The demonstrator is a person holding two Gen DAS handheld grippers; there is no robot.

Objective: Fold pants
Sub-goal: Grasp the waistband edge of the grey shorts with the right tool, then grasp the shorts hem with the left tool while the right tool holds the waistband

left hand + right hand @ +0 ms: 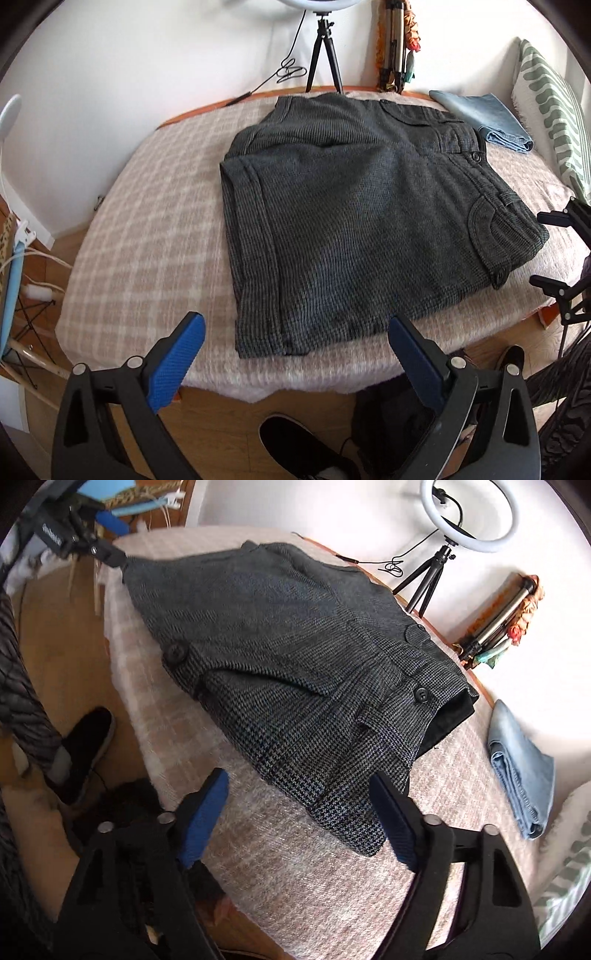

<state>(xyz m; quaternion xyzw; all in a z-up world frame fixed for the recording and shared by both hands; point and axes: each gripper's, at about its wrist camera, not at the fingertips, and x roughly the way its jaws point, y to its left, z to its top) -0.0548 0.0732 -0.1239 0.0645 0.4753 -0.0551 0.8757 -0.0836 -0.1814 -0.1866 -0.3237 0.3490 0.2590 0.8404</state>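
Note:
Dark grey checked pants lie folded in a compact stack on the pink plaid blanket, waistband and buttons to the right. My left gripper is open and empty, its blue pads just short of the stack's near edge. My right gripper is open and empty, its jaws either side of the pants' near waistband corner, not gripping. The right gripper's black fingers also show at the right edge of the left wrist view.
Folded blue jeans lie at the back right beside a green-striped pillow. A ring light on a tripod stands at the table's far edge. A shoe and wooden floor lie below the near edge.

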